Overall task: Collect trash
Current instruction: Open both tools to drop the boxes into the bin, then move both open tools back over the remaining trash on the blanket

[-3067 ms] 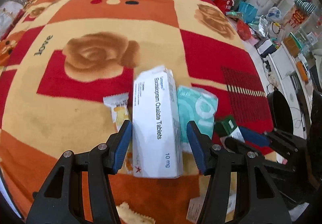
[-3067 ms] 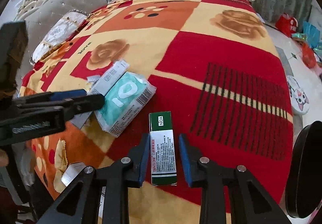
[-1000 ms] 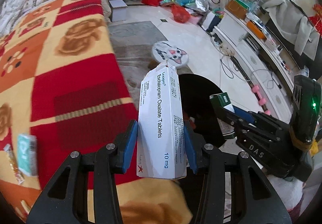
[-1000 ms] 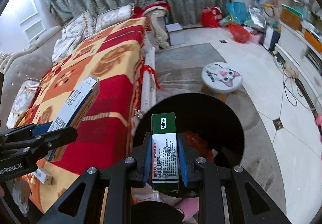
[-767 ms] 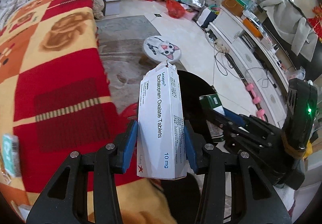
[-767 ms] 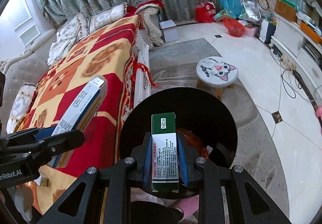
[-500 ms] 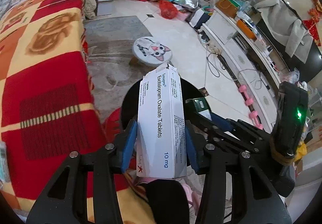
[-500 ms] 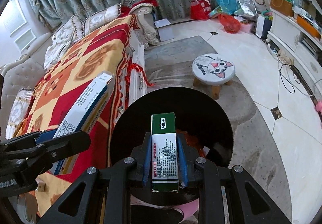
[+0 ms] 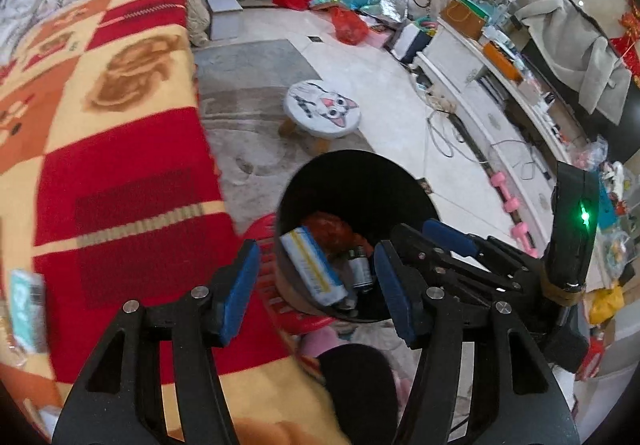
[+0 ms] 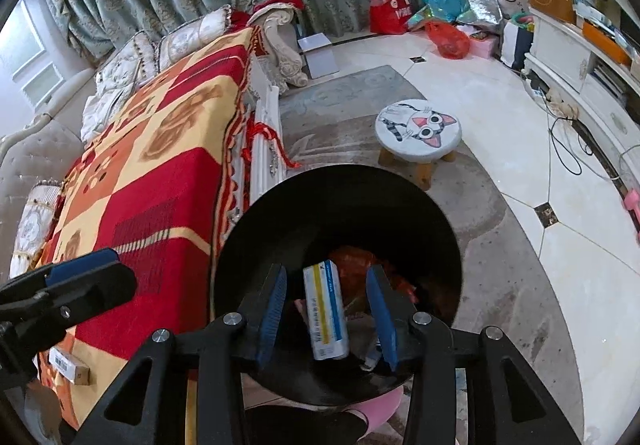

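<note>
A black trash bin [image 9: 352, 159] [image 10: 340, 171] stands on the floor beside the bed. The white tablet box [image 9: 312, 269] [image 10: 326, 317] lies inside it on orange-red rubbish. My left gripper [image 9: 316, 287] hangs over the bin's near left rim, its jaws opening with nothing held between them. My right gripper [image 10: 326, 311] hovers over the bin mouth, jaws also opening and empty; the white box shows far below the gap. I cannot pick out the green box in the bin. A teal tissue packet [image 9: 26, 309] and a small barcoded box [image 10: 68, 363] lie on the blanket.
The red and yellow blanket [image 9: 120, 165] covers the bed left of the bin. A cat-face stool [image 9: 322, 111] stands on the rug beyond it. A red plastic item [image 9: 280, 285] sits under the bin. A person's dark leg [image 9: 360, 385] is at the bottom. Cabinets and cables line the right.
Both grippers were shut on boxes over the bin; now both jaws stand apart and empty. The white box has dropped into the bin, and the green box has left the right jaws.
</note>
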Available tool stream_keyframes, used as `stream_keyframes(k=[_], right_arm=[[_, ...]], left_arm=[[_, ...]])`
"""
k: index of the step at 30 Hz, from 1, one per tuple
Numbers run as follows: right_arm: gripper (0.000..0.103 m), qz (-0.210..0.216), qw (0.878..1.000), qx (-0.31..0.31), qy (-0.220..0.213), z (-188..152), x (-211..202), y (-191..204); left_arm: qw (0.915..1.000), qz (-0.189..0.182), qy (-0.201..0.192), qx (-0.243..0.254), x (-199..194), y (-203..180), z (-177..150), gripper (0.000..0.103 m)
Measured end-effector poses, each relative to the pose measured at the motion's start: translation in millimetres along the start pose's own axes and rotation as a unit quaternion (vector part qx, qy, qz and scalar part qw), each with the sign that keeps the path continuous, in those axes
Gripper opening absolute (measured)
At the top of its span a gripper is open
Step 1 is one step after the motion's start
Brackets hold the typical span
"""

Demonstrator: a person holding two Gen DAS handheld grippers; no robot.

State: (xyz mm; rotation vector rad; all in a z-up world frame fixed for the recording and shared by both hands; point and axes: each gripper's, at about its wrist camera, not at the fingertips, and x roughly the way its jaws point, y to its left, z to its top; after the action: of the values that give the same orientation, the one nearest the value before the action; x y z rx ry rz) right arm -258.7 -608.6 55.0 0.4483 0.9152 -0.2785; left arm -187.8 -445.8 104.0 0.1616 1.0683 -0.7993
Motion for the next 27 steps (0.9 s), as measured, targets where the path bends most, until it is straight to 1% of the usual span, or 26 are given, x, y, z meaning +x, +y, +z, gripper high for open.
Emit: stream_keyframes(k=[4, 8, 12, 17, 23, 27], right_arm=[[0.040, 0.006, 1.000, -0.013, 0.000, -3, -2, 18], [0.040, 0.017, 0.999, -0.032, 0.001, -4, -3, 43], [0.041, 0.032, 0.998, -0.053, 0.004, -6, -1, 73], [0.047, 0.047, 0.996, -0.080, 0.013, -10, 7, 109], [0.052, 0.059, 0.992, -0.112, 0.017, -14, 12, 149], [0.056, 0.067, 0.990, -0.123, 0.014, -16, 11, 170]], left_arm=[[0.9996, 0.022, -0.018, 0.001, -20, 14, -6, 0.058], [0.9978, 0.056, -0.036, 0.003, -38, 31, -12, 0.058], [0.9955, 0.082, -0.046, -0.009, -54, 55, -20, 0.058], [0.9923, 0.107, -0.054, -0.032, -69, 89, -27, 0.058], [0.9877, 0.132, -0.067, -0.051, -86, 117, -36, 0.058], [0.9856, 0.140, -0.071, -0.062, -93, 135, -40, 0.058]])
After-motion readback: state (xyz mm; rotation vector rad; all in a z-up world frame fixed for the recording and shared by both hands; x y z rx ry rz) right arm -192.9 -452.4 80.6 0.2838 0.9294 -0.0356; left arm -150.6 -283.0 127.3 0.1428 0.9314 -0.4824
